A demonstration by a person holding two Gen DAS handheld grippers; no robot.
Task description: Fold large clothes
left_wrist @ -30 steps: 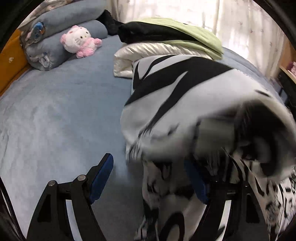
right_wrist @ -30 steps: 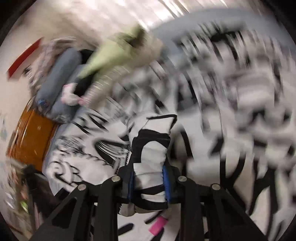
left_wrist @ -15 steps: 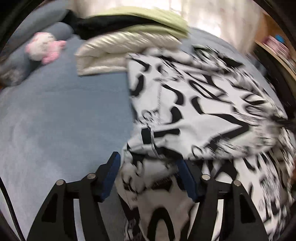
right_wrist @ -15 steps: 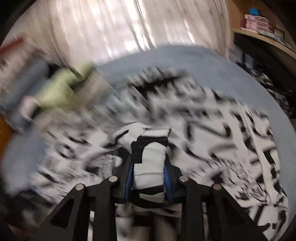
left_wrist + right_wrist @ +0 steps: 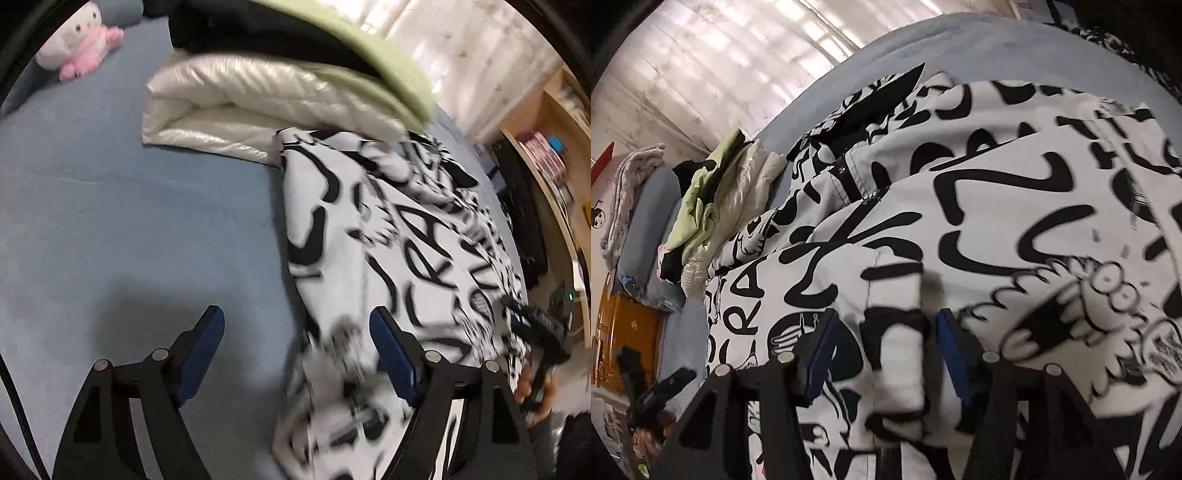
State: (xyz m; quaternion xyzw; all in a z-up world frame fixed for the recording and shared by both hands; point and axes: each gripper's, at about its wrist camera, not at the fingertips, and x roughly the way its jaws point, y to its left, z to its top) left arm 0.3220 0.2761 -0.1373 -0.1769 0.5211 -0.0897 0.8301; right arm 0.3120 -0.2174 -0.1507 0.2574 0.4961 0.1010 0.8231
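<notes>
- A black-and-white printed garment (image 5: 413, 236) lies spread flat on a bed covered with a blue sheet (image 5: 129, 221); it fills the half of the bed nearest the wooden shelf (image 5: 546, 155).
- The left gripper (image 5: 297, 334) hangs tilted down over the garment's near edge. Its fingers (image 5: 205, 343) stand wide apart and have just been opening.
- A blurred, rumpled flap of the garment sits between those fingers, close to the one on the shelf side; neither pad presses it, so the cloth is released. The other finger is over bare sheet.
- The right gripper (image 5: 886, 339) is tilted down over the garment (image 5: 997, 206). Its fingers (image 5: 827, 347) have just been opening, with a gap showing on each side of a folded strip of printed cloth that lies between them, so the strip is let go rather than clenched.
- Towards the head of the bed, just beyond the garment's far edge, is a stack of folded clothes: a shiny cream puffer jacket (image 5: 258, 107) at the bottom, a black piece (image 5: 266, 37) and a pale green one (image 5: 388, 62) above. The garment's corner touches the jacket.
- A pink-and-white plush toy (image 5: 83, 40) sits well apart, near the head corner.
- A curtain (image 5: 720, 66) hangs behind the far edge of the bed.
</notes>
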